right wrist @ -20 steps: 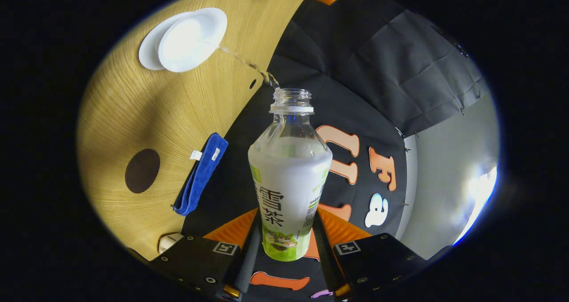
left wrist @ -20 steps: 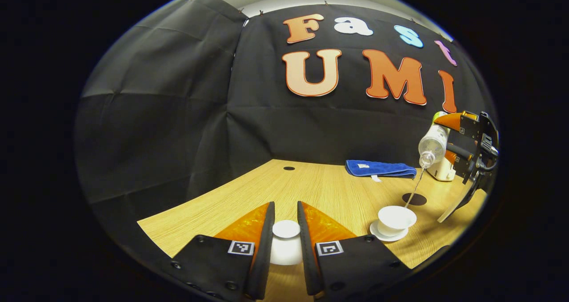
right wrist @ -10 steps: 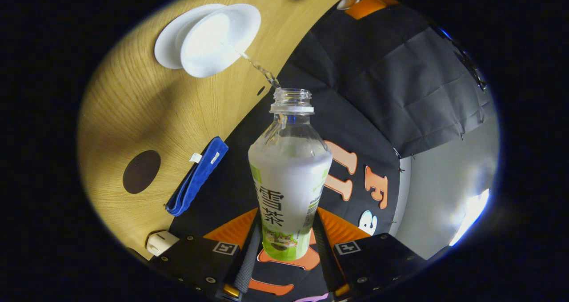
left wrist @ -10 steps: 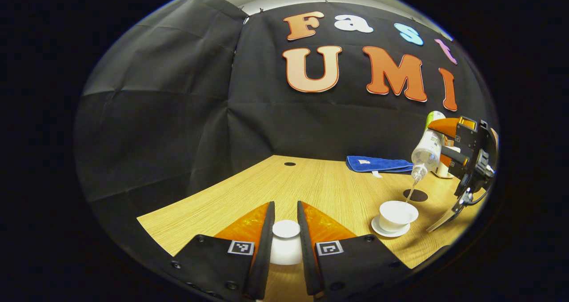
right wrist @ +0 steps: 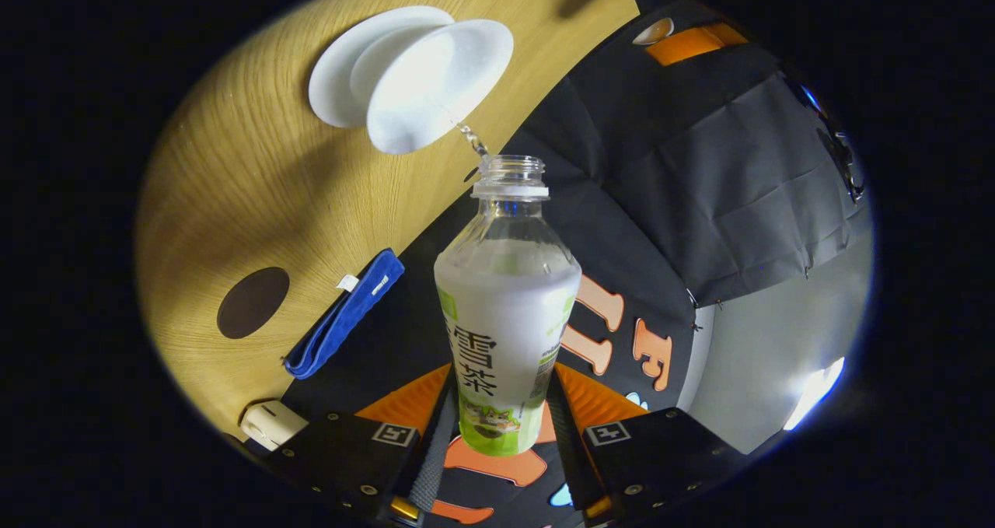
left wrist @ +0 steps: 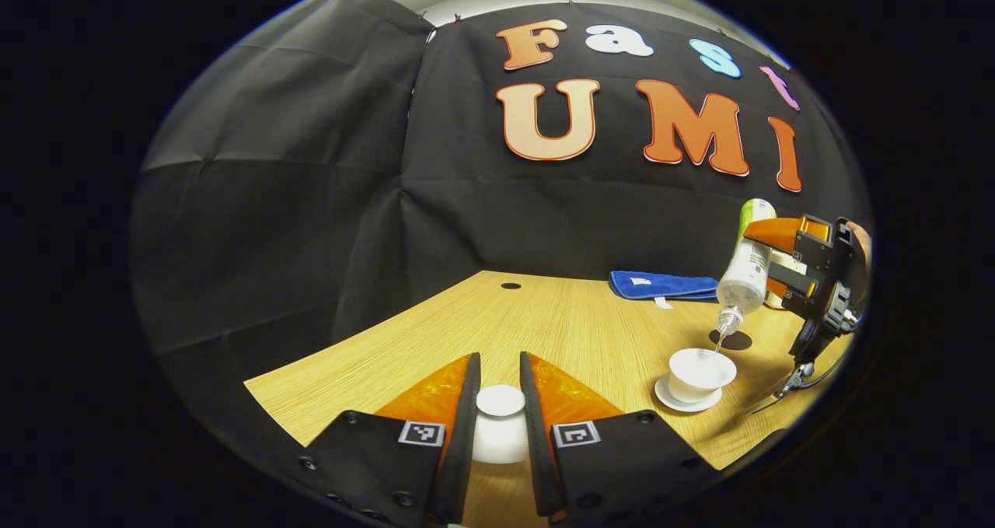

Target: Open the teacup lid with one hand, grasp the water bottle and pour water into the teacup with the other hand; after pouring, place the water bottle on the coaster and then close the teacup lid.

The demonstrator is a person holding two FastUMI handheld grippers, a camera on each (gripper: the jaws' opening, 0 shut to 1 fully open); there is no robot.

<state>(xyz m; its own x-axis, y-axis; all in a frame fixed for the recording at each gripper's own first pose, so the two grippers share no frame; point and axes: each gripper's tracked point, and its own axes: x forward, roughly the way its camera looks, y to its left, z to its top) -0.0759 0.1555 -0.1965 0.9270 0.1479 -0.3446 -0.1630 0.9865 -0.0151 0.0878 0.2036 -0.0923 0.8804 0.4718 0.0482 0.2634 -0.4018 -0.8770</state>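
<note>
The right tool [right wrist: 497, 427] is closed on the lower labelled body of the clear plastic water bottle with the green-and-white label [right wrist: 505, 310], both fingers pressing its sides, the uncapped neck tipped forward and down so a thin stream of water [right wrist: 466, 133] runs into the white ceramic teacup [right wrist: 439, 85] on its white saucer [right wrist: 334, 85], just ahead of the bottle mouth. The left tool [left wrist: 500, 435] is closed on the small round white ceramic teacup lid [left wrist: 500, 400], held low over the light wooden tabletop [left wrist: 544, 326], with the teacup well off to its right. The bottle looks thin-walled and partly full, so it probably gives under a hard squeeze and its weight shifts as water moves; the grip on the label band seems sound, firm but not crushing. The lid and cup are likely hard, smooth and chippable, so the lid wants a gentle, centred return. The dark round coaster [right wrist: 253, 302] lies to the right tool's left, beside a folded blue cloth [right wrist: 342, 318].
</note>
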